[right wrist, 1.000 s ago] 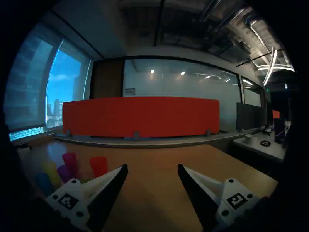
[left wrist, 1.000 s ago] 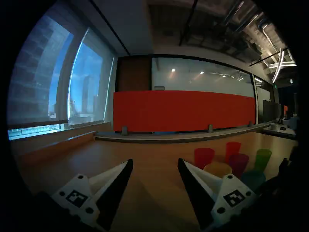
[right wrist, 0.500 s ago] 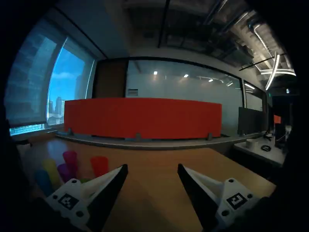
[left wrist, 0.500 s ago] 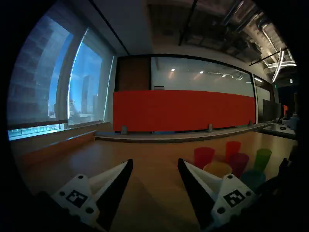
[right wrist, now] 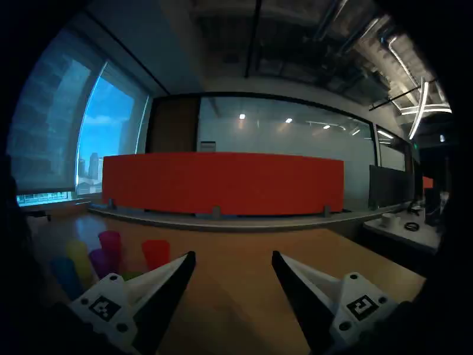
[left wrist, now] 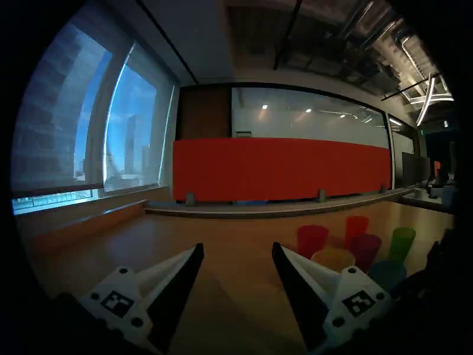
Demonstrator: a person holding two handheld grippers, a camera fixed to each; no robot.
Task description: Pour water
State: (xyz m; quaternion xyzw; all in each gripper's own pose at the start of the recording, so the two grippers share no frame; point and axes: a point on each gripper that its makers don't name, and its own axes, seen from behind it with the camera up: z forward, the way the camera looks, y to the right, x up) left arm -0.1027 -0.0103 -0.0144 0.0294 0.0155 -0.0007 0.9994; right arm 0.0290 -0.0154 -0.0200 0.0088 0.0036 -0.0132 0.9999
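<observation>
Well, the wooden table (left wrist: 236, 236) stretches ahead, a long red screen (left wrist: 278, 168) along its far edge. My left gripper (left wrist: 237, 247) and right gripper (right wrist: 233, 255) hover level above it, fingers spread, gripping nothing. Between them clusters a group of upright plastic cups (left wrist: 334, 258): red, yellow, purple, green, blue. Each finger carries a square black-and-white marker (left wrist: 116, 303).

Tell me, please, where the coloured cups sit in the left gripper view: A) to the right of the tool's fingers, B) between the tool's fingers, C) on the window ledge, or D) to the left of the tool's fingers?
A: the coloured cups stand together on the wooden table, off to the right of the open left tool, which holds nothing.
</observation>
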